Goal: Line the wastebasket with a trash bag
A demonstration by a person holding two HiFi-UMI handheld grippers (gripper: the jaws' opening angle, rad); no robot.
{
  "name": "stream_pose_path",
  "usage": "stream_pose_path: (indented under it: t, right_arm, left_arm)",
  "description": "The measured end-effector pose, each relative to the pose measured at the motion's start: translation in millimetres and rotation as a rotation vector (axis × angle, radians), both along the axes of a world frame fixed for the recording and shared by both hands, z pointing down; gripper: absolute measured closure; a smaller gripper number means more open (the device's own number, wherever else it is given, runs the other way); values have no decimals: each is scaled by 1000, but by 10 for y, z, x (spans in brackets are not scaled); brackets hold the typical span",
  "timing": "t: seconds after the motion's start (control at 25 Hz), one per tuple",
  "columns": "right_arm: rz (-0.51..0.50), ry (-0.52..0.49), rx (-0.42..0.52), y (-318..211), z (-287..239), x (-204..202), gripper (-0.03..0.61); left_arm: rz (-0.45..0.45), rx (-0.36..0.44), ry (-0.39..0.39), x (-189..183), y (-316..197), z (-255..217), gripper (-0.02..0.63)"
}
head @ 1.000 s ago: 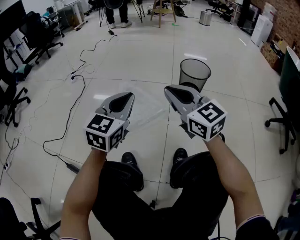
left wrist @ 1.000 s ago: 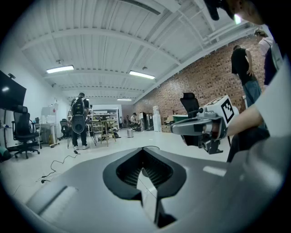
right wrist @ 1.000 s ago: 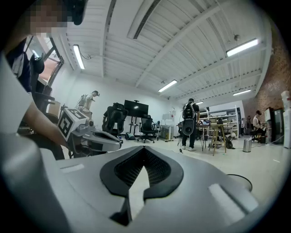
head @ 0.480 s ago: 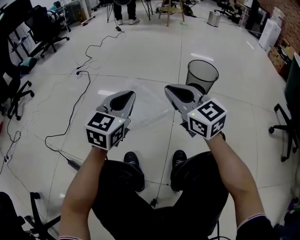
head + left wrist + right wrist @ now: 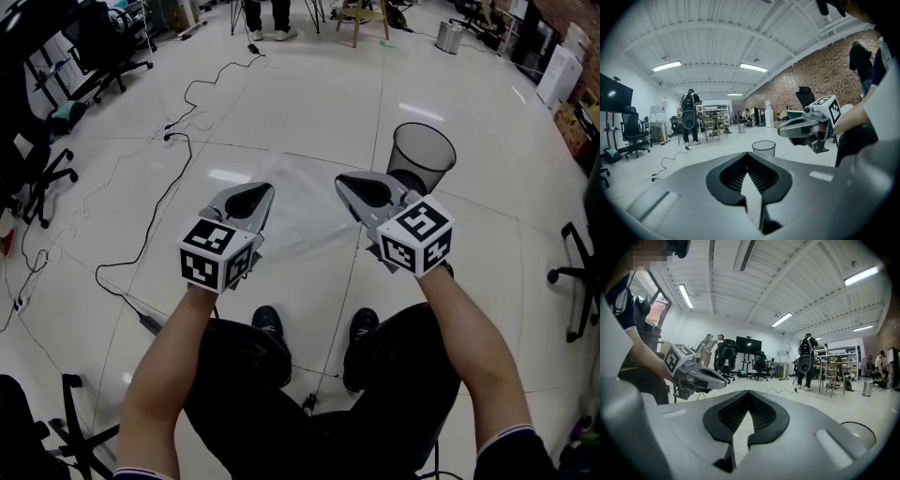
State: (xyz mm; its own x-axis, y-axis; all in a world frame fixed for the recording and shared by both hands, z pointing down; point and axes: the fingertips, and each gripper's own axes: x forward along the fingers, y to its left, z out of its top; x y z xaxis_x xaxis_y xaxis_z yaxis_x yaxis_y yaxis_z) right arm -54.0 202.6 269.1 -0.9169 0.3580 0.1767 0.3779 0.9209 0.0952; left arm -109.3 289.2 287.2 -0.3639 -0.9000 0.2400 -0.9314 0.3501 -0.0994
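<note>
Carried forward since a second ago, left gripper (image 5: 257,193) and right gripper (image 5: 348,184) are seen clamped on the clear trash bag (image 5: 305,211) stretched between them. The wastebasket (image 5: 422,159) stands far right, ringed by open floor (image 5: 309,103). In both gripper views, the jaws are shown pressed together.

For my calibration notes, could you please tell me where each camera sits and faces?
Head view: on the head, down at left gripper, right gripper, forearms, legs, trash bag.
Left gripper view: on it, facing the wastebasket; right gripper shows.
Right gripper view: on it, facing office chairs; left gripper shows.
Shared: wastebasket, head and left gripper views.
</note>
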Motion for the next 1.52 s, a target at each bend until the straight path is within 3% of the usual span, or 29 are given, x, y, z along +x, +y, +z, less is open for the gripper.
stream_pose_path:
  t: [0.2,0.64,1.16,1.52]
  right_arm:
    - [-15,39,17,-114,87,-174,577]
    - [-10,100,28,-349,429,-524,577]
    - [5,231,42,-545,1570,-753,577]
    - [10,354,39,-594,2524,-856,575]
  left_arm:
    - [-22,-74,-7,-219,-13,227,603]
    - [-75,-82,63,-668,13,443,603]
    - [-169,-233,185,-952,411,1909,603]
    - [-197,-378,287,-812,751,3020,598]
